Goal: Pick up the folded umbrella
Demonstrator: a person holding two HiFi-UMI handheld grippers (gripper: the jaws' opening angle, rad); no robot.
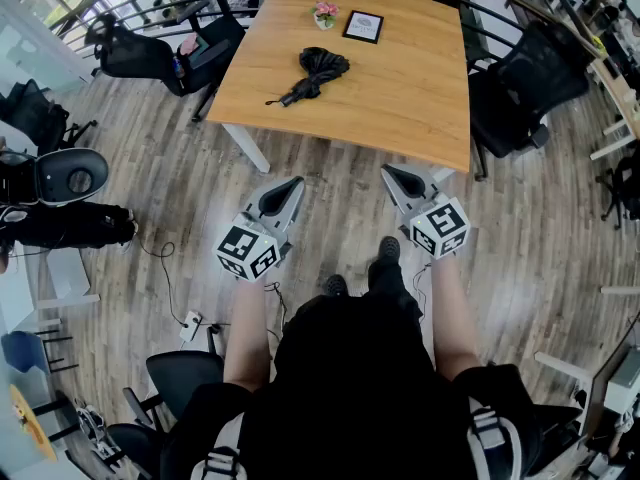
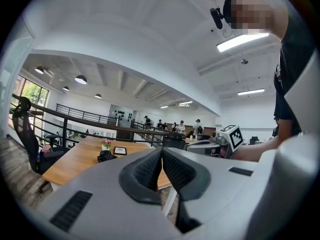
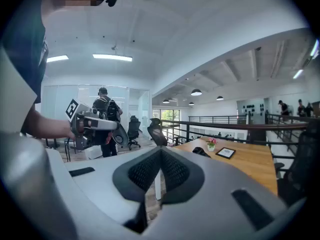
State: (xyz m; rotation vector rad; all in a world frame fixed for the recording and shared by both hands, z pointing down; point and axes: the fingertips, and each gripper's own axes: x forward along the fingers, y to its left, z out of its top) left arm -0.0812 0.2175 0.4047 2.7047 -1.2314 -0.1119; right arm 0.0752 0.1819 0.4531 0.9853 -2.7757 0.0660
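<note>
A black folded umbrella [image 1: 312, 74] lies on the wooden table [image 1: 400, 98], near its middle, with its thin tip pointing toward the near left. It shows small in the left gripper view [image 2: 106, 156] and in the right gripper view [image 3: 201, 152]. My left gripper [image 1: 292, 183] and right gripper [image 1: 392, 173] are held side by side in front of the table's near edge, well short of the umbrella. Both are shut, pads together, with nothing between them.
A small pot of pink flowers [image 1: 325, 14] and a framed card [image 1: 363, 26] stand at the table's far side. Black office chairs [image 1: 525, 93] sit at the right and far left [image 1: 150, 53]. A railing [image 2: 75, 115] runs behind the table. People stand in the background [image 3: 106, 115].
</note>
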